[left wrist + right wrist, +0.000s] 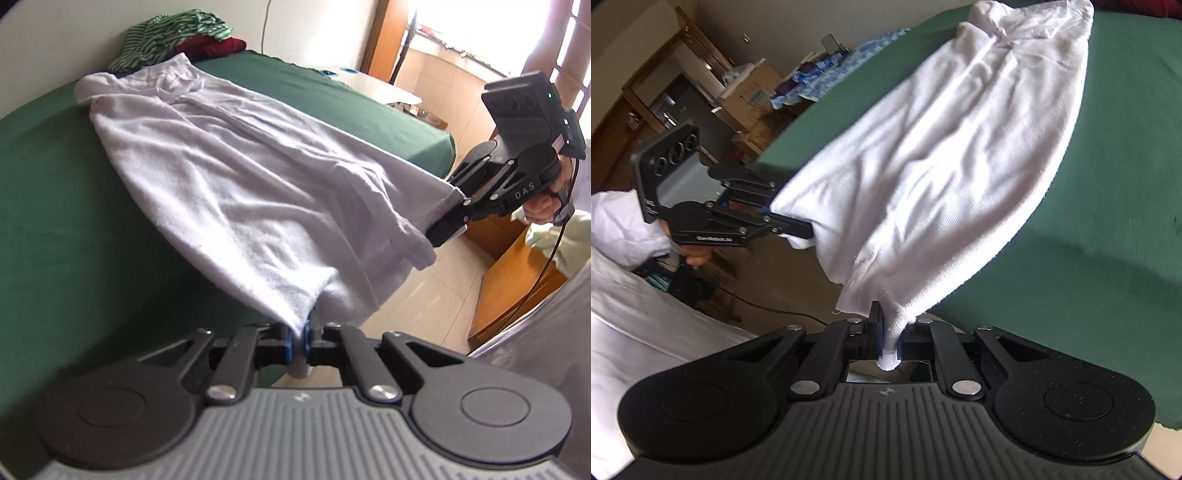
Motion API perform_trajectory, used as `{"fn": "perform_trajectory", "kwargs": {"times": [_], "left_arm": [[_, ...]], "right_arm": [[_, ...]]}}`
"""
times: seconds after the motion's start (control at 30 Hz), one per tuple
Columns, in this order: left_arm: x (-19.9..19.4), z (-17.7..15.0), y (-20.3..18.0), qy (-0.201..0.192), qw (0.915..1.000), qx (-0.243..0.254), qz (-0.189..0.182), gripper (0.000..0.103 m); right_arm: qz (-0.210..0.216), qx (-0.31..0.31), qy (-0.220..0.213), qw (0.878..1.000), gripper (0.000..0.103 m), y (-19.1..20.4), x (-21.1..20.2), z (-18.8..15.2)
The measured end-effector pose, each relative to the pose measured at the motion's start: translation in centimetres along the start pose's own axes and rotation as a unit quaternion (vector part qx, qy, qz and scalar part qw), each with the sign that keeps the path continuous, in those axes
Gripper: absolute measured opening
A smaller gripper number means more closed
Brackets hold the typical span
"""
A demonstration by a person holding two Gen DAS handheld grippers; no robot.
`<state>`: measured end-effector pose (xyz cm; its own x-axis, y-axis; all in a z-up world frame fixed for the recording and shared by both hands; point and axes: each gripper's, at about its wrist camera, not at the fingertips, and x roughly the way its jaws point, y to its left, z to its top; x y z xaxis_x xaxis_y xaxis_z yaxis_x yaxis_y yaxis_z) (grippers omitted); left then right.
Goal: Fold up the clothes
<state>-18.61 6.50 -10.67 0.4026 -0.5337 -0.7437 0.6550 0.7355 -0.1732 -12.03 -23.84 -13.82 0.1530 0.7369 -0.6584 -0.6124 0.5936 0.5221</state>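
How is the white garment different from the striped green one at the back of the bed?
The white garment is plain and stretched long; the striped green garment is patterned and bunched up. The white garment is pinched by the left hand-held gripper and right hand-held gripper; nothing touches the striped one. Both lie on the green bed.

My left claw [304, 334] and right claw [888, 341] each pinch a near corner of the shirt [229, 177], which trails back onto the surface [55, 221]; piled clothes [173, 37] lie behind it.

Matt white knit shirt [236, 184]
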Motion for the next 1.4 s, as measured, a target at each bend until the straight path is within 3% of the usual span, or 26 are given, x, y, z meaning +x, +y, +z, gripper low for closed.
{"fn": "perform_trajectory", "kwargs": {"times": [0.2,0.4,0.6,0.83,0.93,1.0,1.03,1.1,1.17,1.2,1.23,1.27,1.3,1.33,1.4], "left_arm": [[-2.4,1.3,1.2,-0.013,0.9972,-0.063,-0.037,0.002],[-3.4,4.4,4.8,-0.032,0.9882,-0.127,-0.079,0.002],[-2.7,8.0,9.7,-0.038,0.983,-0.146,-0.104,0.002],[2.3,11.7,16.2,-0.017,0.9758,-0.174,-0.132,0.004],[4.5,12.6,18.4,0.0,0.9683,-0.197,-0.153,0.004],[5.7,12.9,19.7,0.009,0.964,-0.213,-0.159,0.006],[6.1,13.0,20.2,0.013,0.9619,-0.221,-0.16,0.008],[6.0,13.2,21.4,0.012,0.9557,-0.245,-0.162,0.014],[5.5,13.4,22.5,0.006,0.9488,-0.271,-0.163,0.045],[4.8,13.4,23.0,-0.004,0.9442,-0.284,-0.166,0.056],[3.9,13.3,23.2,-0.018,0.9399,-0.298,-0.167,0.077],[3.0,13.2,23.3,-0.031,0.9352,-0.311,-0.167,0.091],[2.1,13.1,23.4,-0.044,0.9313,-0.321,-0.166,0.092],[1.2,12.9,23.1,-0.059,0.9331,-0.32,-0.153,0.092],[0.1,12.7,21.8,-0.084,0.9446,-0.3,-0.104,0.092]], "right_arm": [[0.06,0.047,-0.015,0.997,0.007,-0.4,-2.2,1.3],[0.091,0.101,-0.027,0.99,0.007,-1.8,-2.3,4.0],[0.078,0.118,-0.038,0.989,0.007,-3.7,-1.8,8.4],[0.035,0.146,-0.05,0.987,0.011,-7.7,-0.4,12.2],[0.011,0.176,-0.057,0.983,0.019,-9.8,0.6,12.8],[0.015,0.215,-0.067,0.974,0.032,-11.4,1.3,12.7],[0.017,0.23,-0.079,0.97,0.044,-11.7,1.2,12.5],[0.025,0.247,-0.105,0.963,0.044,-12.1,0.7,12.3],[0.027,0.242,-0.132,0.961,0.044,-11.6,-0.7,12.4],[0.021,0.232,-0.14,0.962,0.044,-11.1,-1.4,12.4],[0.0,0.21,-0.14,0.968,0.044,-10.4,-1.8,12.8],[-0.032,0.179,-0.132,0.974,0.044,-9.5,-2.1,13.0],[-0.067,0.147,-0.123,0.979,0.044,-8.6,-2.4,13.2],[-0.103,0.107,-0.113,0.982,0.045,-7.6,-2.3,13.4],[-0.13,0.054,-0.098,0.985,0.045,-6.8,-1.8,13.6]]}}
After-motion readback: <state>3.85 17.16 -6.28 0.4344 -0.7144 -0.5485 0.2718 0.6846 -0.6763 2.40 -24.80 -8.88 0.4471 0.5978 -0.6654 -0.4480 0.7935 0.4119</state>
